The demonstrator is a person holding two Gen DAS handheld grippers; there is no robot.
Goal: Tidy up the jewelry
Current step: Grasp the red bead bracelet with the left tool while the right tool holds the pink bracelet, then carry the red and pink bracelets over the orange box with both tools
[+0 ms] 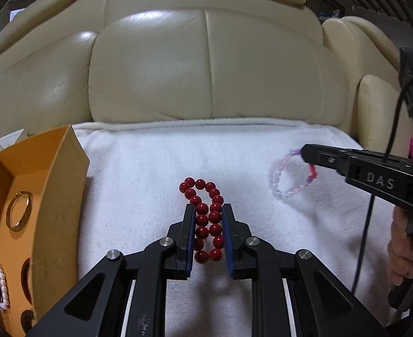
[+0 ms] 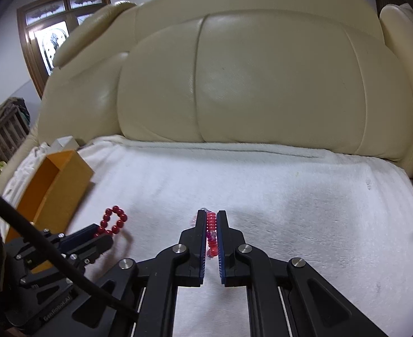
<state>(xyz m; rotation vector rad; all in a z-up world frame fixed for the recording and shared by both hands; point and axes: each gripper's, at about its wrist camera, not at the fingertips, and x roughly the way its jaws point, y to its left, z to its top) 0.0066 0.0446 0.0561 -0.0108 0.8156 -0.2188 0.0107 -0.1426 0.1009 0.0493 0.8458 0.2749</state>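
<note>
Left gripper (image 1: 208,210) was clenched on the red bead bracelet (image 1: 206,219), squeezed into a double strand over the white towel (image 1: 139,174). Right gripper (image 2: 212,216) gripped the pink-and-clear bead bracelet (image 1: 287,177) farther right. Orange box (image 1: 57,196) sat left, holding a gold bangle (image 1: 19,210) and a pearl piece (image 1: 0,286).

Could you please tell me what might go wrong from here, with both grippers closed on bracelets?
1. The left gripper squeezes the red bead bracelet into a doubled strand; its free loop could snag the orange box wall during transfer.
2. The right gripper pinches only the red segment of the pastel bracelet, so round beads may slip out.
3. The grippers are close together and could collide.
</note>
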